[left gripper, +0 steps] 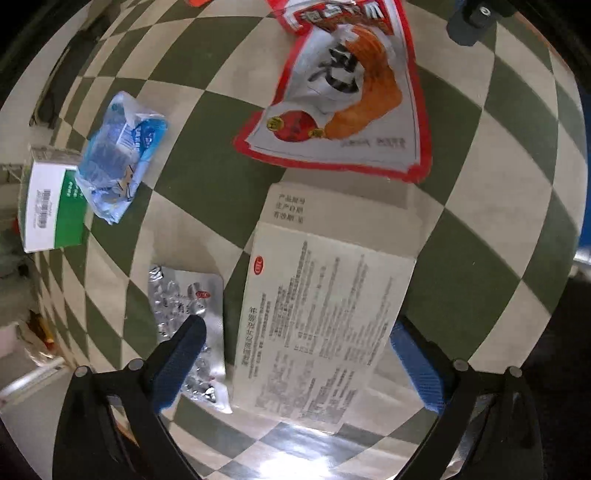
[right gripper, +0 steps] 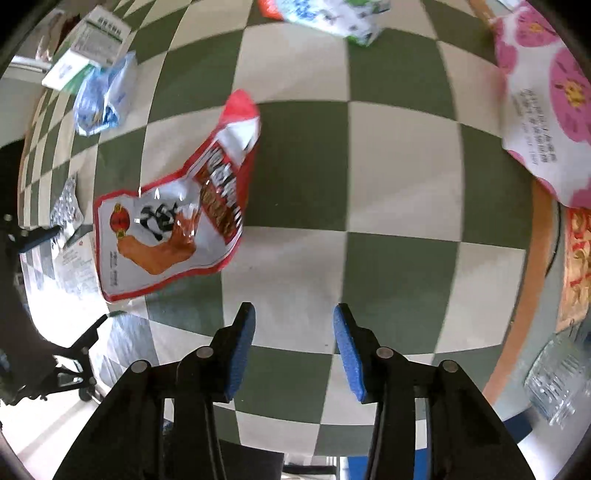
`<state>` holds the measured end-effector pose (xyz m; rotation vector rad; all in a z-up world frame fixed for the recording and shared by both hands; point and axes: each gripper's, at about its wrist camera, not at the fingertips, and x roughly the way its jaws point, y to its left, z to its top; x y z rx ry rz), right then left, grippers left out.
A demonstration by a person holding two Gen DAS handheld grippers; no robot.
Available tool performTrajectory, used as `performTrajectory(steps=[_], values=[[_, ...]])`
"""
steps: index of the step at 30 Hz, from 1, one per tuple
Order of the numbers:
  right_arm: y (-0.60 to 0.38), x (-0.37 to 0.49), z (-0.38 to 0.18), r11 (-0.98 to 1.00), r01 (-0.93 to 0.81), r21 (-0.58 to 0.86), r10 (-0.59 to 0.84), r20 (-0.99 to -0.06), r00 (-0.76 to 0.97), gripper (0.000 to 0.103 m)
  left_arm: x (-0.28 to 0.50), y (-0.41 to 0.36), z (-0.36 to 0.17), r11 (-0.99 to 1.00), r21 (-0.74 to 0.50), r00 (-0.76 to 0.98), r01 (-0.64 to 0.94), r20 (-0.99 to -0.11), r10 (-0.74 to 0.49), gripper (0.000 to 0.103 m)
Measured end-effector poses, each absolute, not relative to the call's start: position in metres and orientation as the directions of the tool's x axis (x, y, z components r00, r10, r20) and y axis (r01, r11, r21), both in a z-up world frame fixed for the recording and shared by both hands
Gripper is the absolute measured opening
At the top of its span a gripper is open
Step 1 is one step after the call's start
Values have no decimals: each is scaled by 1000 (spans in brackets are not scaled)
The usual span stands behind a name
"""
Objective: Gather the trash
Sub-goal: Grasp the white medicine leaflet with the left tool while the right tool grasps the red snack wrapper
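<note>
My left gripper (left gripper: 299, 328) is open, its fingers on either side of a flat white medicine box (left gripper: 325, 317) lying on the checkered tablecloth. A silver blister pack (left gripper: 184, 295) lies under the left finger. A red-and-white snack wrapper (left gripper: 343, 96) lies just beyond the box; it also shows in the right wrist view (right gripper: 173, 221). A blue-and-white wrapper (left gripper: 118, 158) and a green-and-white box (left gripper: 51, 206) lie at the left. My right gripper (right gripper: 293, 321) is open and empty above bare tablecloth, right of the red wrapper.
A pink-flowered packet (right gripper: 543, 103) lies at the table's right edge. More wrappers (right gripper: 332, 14) lie at the far side. A clear plastic container (right gripper: 557, 373) sits off the table's right edge. The left gripper shows at the left of the right wrist view (right gripper: 37, 236).
</note>
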<state>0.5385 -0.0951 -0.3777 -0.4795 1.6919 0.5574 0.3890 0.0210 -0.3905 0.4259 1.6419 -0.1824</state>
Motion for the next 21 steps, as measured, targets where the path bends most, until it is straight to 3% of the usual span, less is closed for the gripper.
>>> performTrajectory(steps=[2,6,12,14,17,20,21], values=[[-104,547,-374,828,-547,121,19,-982,-189,55,390,30,-389,949,60,-82,311,-993,90,77],[-124,569,-366,908,-357,218,151,-967,-205,59,387,47,-389,988,48,-61,148,-996,58,77],[-128,579,-391,917,-54,395,374,-899,-227,63,355,109,-390,889,51,-80,-456,-997,17,77],[-115,576,-395,916,-48,399,384,-903,-194,78,340,123,-391,806,47,-63,-590,-998,12,77],[-79,568,-394,930,-137,342,325,-936,-134,83,332,127,-392,738,86,-56,-669,-996,65,77],[-49,555,-393,962,-223,156,150,-988,-45,81,334,111,-391,722,114,-60,-682,-993,99,77],[-34,539,-390,961,-250,115,118,-993,-6,68,336,109,-390,726,121,-60,-677,-992,110,77]])
